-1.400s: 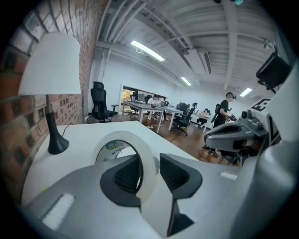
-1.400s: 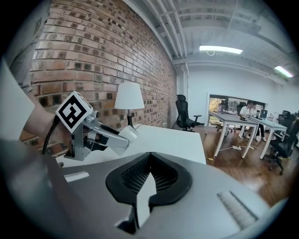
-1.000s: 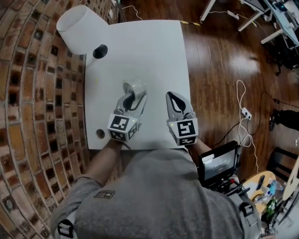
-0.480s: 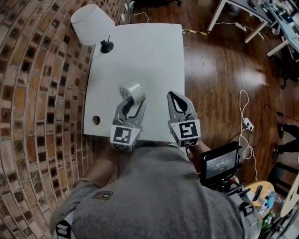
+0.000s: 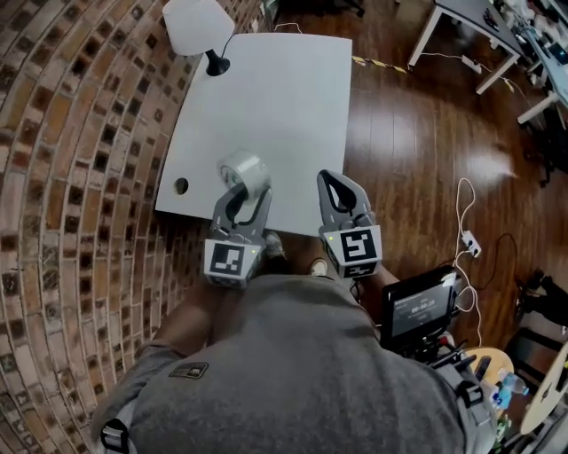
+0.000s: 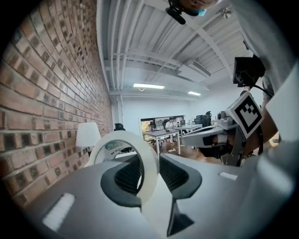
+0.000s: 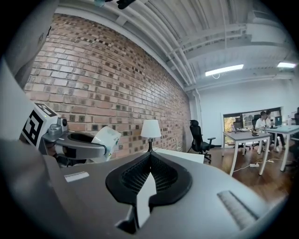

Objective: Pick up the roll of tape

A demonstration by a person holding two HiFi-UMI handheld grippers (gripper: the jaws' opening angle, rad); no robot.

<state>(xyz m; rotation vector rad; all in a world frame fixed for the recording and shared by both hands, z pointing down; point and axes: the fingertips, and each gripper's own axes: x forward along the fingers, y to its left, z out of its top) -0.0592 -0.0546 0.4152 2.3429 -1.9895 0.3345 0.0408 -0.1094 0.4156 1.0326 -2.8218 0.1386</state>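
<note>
Brick wall (image 5: pixel 80 177) runs down your left, and the white-shaded lamp (image 5: pixel 197 19) stands at the far corner of the pale worktop (image 5: pixel 284 97). Your left tongs (image 5: pixel 240 188) are pinching the roll of tape (image 5: pixel 244 170) by its wall. In the left gripper view one jaw reaches through the roll's hole and the other presses on the outside, so the ring stands upright between the pads.

A second ago that roll sat low over the middle of the worktop. Now it is over the near edge, carried level, and both tongs have come back toward your body, with the whole worktop further from you. The roll appears clear of the surface, so I judge the pickup essentially done, provided the grip holds.

Your right tongs (image 5: pixel 332 180) are pressed together with nothing between them, level with the left pair and well apart from the tape. Beyond them lies the wooden floor (image 5: pixel 417 133).
</note>
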